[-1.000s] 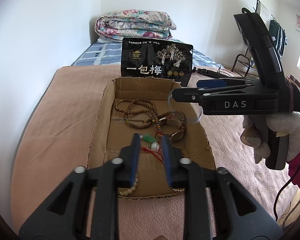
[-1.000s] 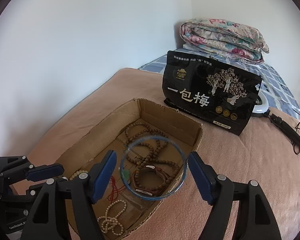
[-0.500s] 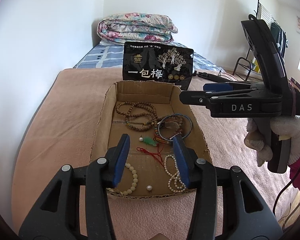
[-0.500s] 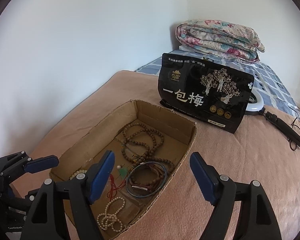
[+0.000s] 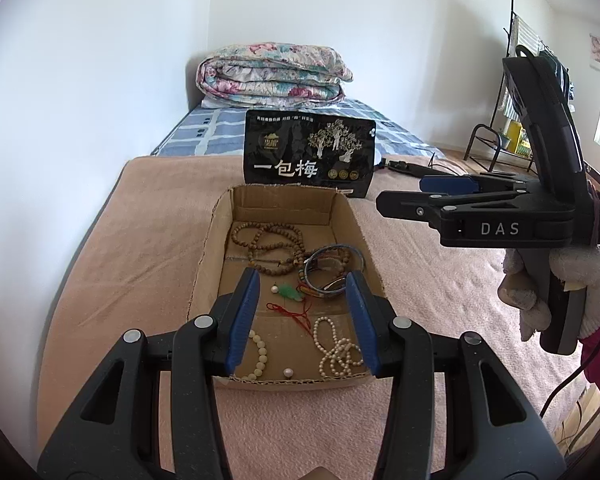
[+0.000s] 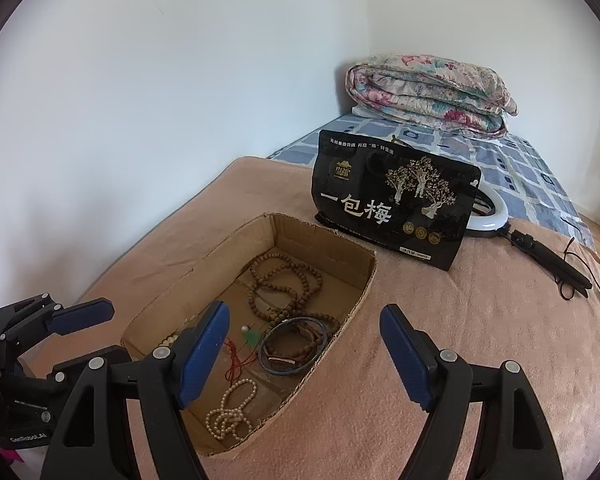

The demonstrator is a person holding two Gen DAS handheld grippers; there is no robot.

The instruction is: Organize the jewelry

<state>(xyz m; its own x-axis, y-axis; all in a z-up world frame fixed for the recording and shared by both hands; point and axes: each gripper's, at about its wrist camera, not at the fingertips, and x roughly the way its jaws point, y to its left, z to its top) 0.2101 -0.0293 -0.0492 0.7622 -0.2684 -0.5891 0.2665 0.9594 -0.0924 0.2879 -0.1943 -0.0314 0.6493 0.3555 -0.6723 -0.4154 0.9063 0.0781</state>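
Cardboard box (image 5: 342,216) lies just ahead of my left tool (image 5: 302,312), nearer than my right tool (image 6: 304,354); both are released, grasping nothing.

1. The blue bangle (image 6: 293,347), held a second ago between the fingers of the right hand-held gripper (image 6: 306,354), is now lying in the cardboard box (image 6: 332,256) over the brown bead bracelets.
2. That gripper is now standing wide and empty, pulling back.
3. The left hand-held gripper (image 5: 302,318) is also spreading wider and retreating from the box.
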